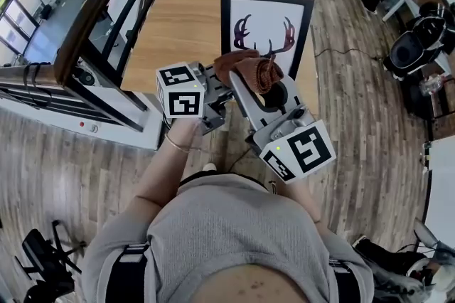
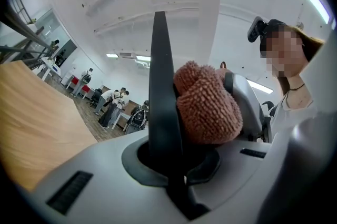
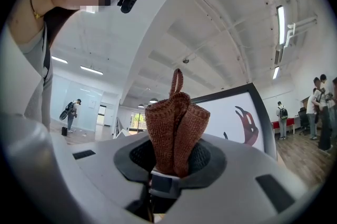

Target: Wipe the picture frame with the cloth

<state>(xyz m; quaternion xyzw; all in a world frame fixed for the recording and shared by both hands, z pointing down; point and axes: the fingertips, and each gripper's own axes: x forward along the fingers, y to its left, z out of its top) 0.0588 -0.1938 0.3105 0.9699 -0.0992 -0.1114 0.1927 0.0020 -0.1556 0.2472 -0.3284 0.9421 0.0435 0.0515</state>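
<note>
My left tongs [image 2: 160, 60] are pressed together on nothing, just beside the cloth [image 3: 174, 123]; I'd keep them free to steady the frame's near edge. My right tongs [image 3: 171, 157] are clamped on the bunched cloth. The picture frame [image 1: 266, 24] is on the wooden table [image 1: 178, 10], just beyond the wad; I'd press the wad's broad side lightly to its face and sweep in overlapping passes
</note>
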